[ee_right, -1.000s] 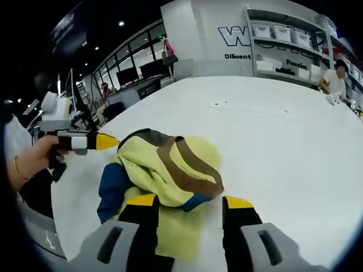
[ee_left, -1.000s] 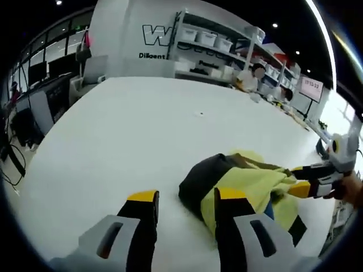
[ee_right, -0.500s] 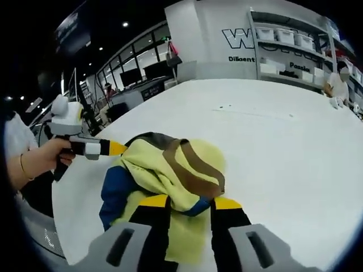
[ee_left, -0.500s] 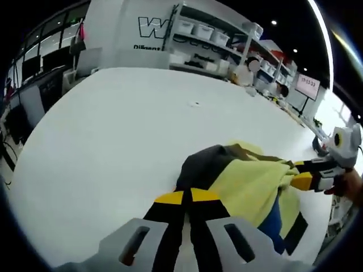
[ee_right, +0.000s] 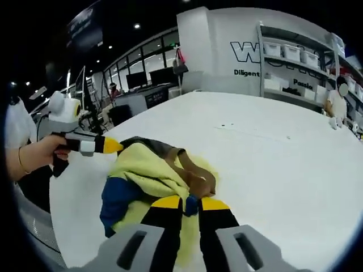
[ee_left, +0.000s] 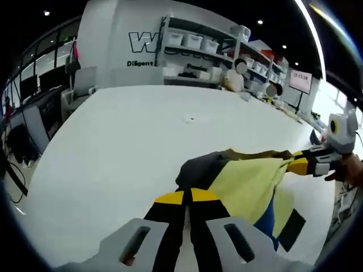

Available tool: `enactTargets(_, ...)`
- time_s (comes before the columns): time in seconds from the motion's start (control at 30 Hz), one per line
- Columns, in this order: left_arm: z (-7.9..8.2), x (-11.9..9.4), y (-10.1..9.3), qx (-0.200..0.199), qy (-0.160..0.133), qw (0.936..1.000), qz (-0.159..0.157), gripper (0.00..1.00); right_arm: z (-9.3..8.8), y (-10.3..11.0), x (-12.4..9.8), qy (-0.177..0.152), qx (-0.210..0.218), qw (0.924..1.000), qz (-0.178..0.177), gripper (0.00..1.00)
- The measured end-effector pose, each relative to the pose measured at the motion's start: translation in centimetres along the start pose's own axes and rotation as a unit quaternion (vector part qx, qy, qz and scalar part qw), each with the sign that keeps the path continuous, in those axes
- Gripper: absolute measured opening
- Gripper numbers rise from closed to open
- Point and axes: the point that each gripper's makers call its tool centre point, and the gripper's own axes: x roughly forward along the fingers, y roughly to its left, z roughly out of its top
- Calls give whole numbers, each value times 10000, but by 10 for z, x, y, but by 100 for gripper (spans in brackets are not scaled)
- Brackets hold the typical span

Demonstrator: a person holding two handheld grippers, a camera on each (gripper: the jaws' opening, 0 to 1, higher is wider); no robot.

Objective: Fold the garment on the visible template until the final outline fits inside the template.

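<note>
The garment (ee_left: 249,184), yellow with dark grey, blue and brown parts, lies bunched on the near side of the white counter (ee_left: 125,136). The left claw (ee_left: 190,196) is pressed together on its near edge. The right claw (ee_right: 186,202) pinches its yellow fold.

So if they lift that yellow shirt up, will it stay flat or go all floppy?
Probably floppy: the garment already lies bunched and drooping between the left gripper and right gripper. It looks light, and likely drags rather than slides on the table.
</note>
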Motion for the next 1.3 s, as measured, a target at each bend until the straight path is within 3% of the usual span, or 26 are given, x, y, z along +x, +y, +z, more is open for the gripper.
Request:
enactTargets(0.17,28,-20,-3,50,-347,9993,-116,0,29,-3,-10,-344,-106,9993,-111,2)
enactTargets(0.33,46,-35,-4,184,-537,9983,-148,0,55,-4,-19,-625,-235,9975,-252,2)
enactTargets(0.6,61,-47,0,346,-701,9969,-124,0,81,-13,-18,-742,-479,9943,-591,2)
enactTargets(0.7,73,-52,-3,537,-790,9954,-121,0,94,-21,-17,-748,-838,9898,-880,2)
enactTargets(0.8,80,-46,0,579,-854,9946,-88,0,102,-24,-5,-721,-905,9887,-954,2)
enactTargets(0.9,78,-36,7,566,-764,9955,16,0,107,-30,9,-710,-874,9884,-1015,2)
enactTargets(1.13,61,-3,31,457,-417,9974,368,0,88,-49,72,-249,-639,9923,-1032,2)
enactTargets(1.3,51,14,41,427,-265,9979,410,0,79,-56,99,-40,-700,9921,-1038,2)
